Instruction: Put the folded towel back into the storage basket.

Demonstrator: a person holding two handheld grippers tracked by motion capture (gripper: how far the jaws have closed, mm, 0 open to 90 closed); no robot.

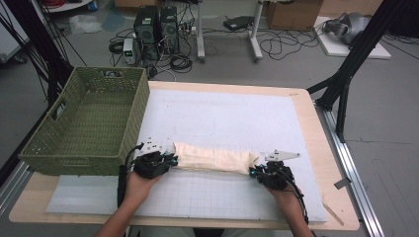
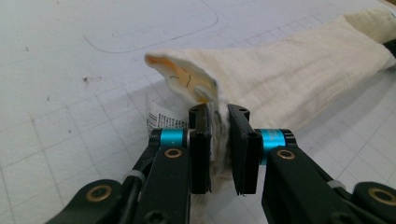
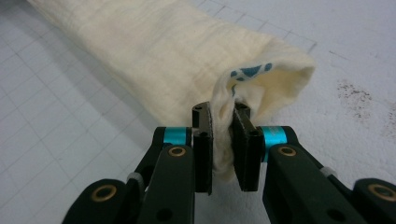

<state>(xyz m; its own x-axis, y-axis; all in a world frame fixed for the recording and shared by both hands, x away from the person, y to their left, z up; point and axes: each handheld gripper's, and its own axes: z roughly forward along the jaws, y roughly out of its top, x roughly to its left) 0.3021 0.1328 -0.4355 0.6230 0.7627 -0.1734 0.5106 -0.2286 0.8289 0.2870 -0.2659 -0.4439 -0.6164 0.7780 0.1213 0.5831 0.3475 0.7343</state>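
A cream cloth (image 1: pixel 215 159), folded into a long narrow band, lies across the white grid mat (image 1: pixel 222 118) near its front. My left gripper (image 1: pixel 170 160) is shut on the cloth's left end (image 2: pixel 218 126), where an orange-printed corner and a white label stick up. The right gripper (image 1: pixel 256 171) is shut on the right end (image 3: pixel 223 140); a blue print shows inside the fold there. The cloth (image 2: pixel 299 79) stretches between the two grippers, resting on the mat.
A green woven basket (image 1: pixel 89 121) stands empty on the table's left, close to my left hand. The wooden table edge (image 1: pixel 341 197) runs along the right. Cables, computer boxes and tripod legs are on the floor beyond.
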